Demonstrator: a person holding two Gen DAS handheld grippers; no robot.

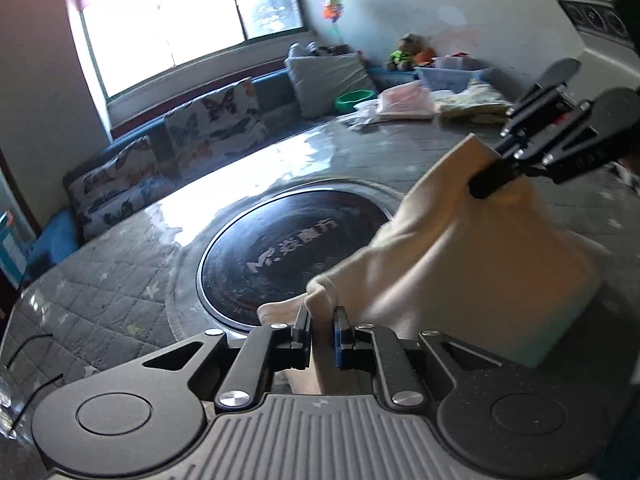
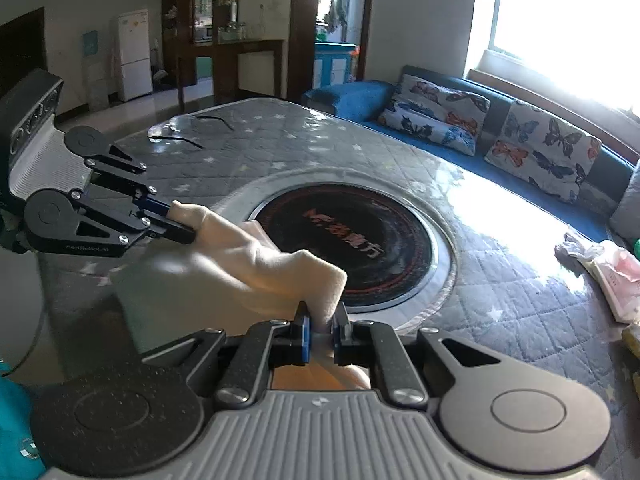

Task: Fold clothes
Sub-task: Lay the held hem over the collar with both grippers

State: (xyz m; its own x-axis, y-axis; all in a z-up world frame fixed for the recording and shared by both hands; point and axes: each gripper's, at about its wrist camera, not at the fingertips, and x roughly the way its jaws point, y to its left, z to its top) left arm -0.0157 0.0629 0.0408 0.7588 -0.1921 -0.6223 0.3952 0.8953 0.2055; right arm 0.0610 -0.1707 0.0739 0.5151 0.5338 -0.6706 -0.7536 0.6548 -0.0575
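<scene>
Both of your grippers are clamped on one cream cloth (image 1: pixel 460 248), held up off a quilted table (image 1: pixel 100 308). Your left gripper (image 1: pixel 322 322) has its jaws drawn narrow on a bunched corner of the cloth, and your right gripper (image 1: pixel 486 184) pinches the opposite upper edge, so the fabric hangs slack between the two. From the right wrist camera, your right gripper (image 2: pixel 321 326) squeezes a thick fold of the cloth (image 2: pixel 240 268), while your left gripper (image 2: pixel 182 222) bites its far end. Below the cloth sits a black round hotplate (image 2: pixel 360 240) set into the table. Butterfly cushions (image 2: pixel 540 148) line a blue sofa (image 2: pixel 352 94) by the bright window (image 1: pixel 180 20). Folded clothes (image 1: pixel 404 100) lie at the table's far edge.
</scene>
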